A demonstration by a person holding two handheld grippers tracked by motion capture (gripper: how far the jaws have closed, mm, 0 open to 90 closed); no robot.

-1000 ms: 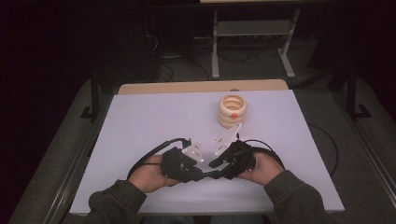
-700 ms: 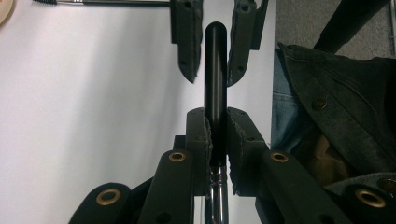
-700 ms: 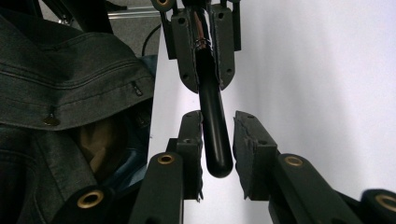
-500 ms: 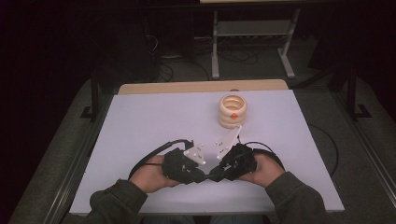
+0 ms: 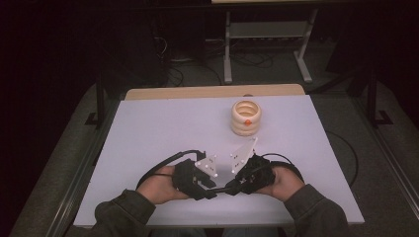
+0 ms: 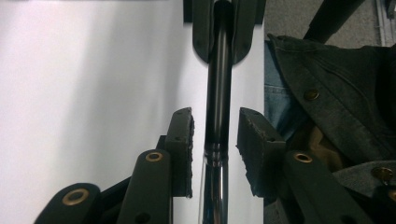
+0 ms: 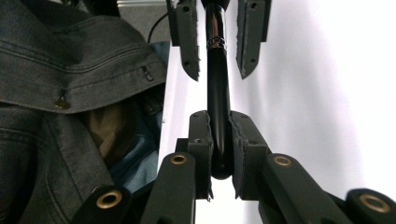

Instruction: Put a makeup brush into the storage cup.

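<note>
Glossy black pen (image 7: 217, 93), chrome band; matt white table (image 5: 163, 128).

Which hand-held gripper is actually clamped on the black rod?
The right hand-held gripper: its pads press the black rod. The left hand-held gripper, jaws just opening, straddles it with gaps either side.

Table (image 5: 148, 128): white top, wooden strip along the far edge. Stack of pale wooden rings (image 5: 246, 117) stands upright on the far right part, a small orange dot on its front. Behind the table, on the dark floor: metal stand (image 5: 267, 34) and loose cables (image 5: 178, 74).
</note>
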